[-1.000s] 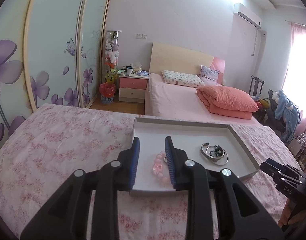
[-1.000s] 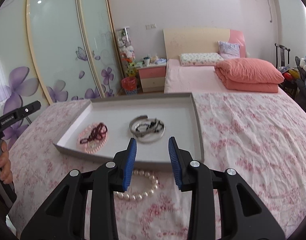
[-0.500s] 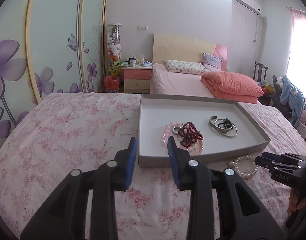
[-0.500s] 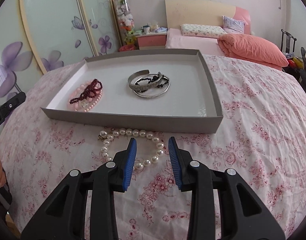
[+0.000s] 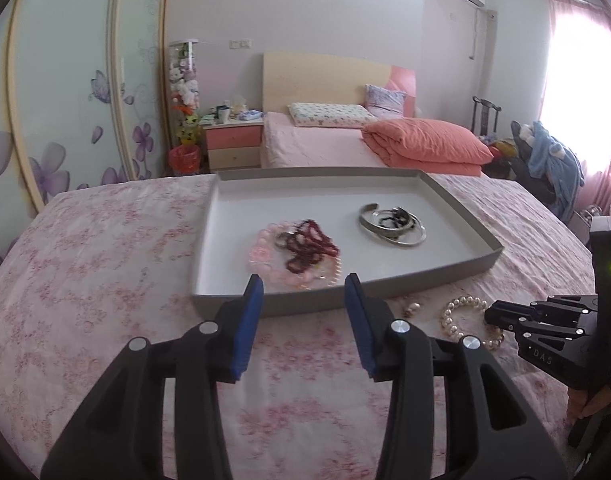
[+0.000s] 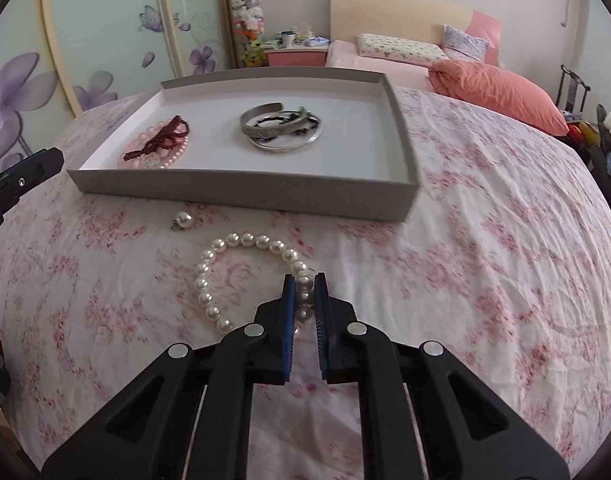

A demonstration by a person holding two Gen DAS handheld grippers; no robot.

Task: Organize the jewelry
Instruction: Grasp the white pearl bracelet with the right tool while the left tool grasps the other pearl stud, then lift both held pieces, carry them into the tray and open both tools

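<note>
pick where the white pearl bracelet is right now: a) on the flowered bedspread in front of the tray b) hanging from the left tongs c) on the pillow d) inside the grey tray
a: the pearl bracelet lies on the flowered bedspread just in front of the grey tray, with the right tongs shut on its beads.

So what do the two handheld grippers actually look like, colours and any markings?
Both match: the left gripper and right gripper have black angular plastic linkage arms, round silver pivot pins and blue ribbed pads on the fingers. From the left view, the right one's body carries white "DAS" lettering and a small green light.
</note>
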